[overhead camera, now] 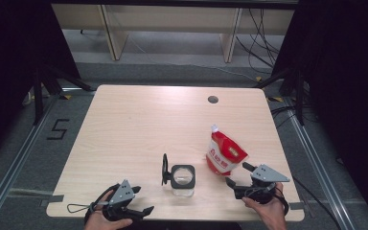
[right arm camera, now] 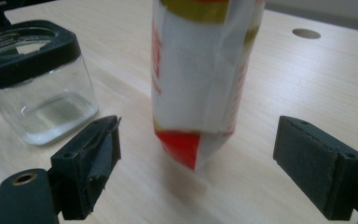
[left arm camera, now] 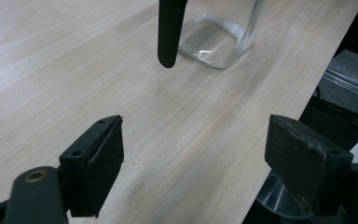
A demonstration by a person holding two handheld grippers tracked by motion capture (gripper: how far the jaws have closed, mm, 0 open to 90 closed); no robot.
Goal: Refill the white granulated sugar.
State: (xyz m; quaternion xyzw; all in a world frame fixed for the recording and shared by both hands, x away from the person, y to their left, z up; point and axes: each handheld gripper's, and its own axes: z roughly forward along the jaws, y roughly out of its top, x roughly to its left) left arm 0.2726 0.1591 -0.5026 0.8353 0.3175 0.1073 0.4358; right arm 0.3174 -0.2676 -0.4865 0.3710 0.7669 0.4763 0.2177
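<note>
My left tongs point(overhead camera: 141, 211) rest wide and empty at the bench point(overhead camera: 139, 120) edge, the glass jar point(overhead camera: 182, 179) ahead. My right tongs point(right arm camera: 198, 154) gape wide just before the upright red-and-white pouch point(overhead camera: 224, 154), nearest them.

We see a worktop point(overhead camera: 139, 124) of pale, smooth, matt wood. The jar point(right arm camera: 42, 105) is clear, shiny glass with a dull black plastic rim. The red and white pouch point(overhead camera: 225, 154) looks like glossy plastic. The fingers point(right arm camera: 93, 158) wear rough black pads.
</note>
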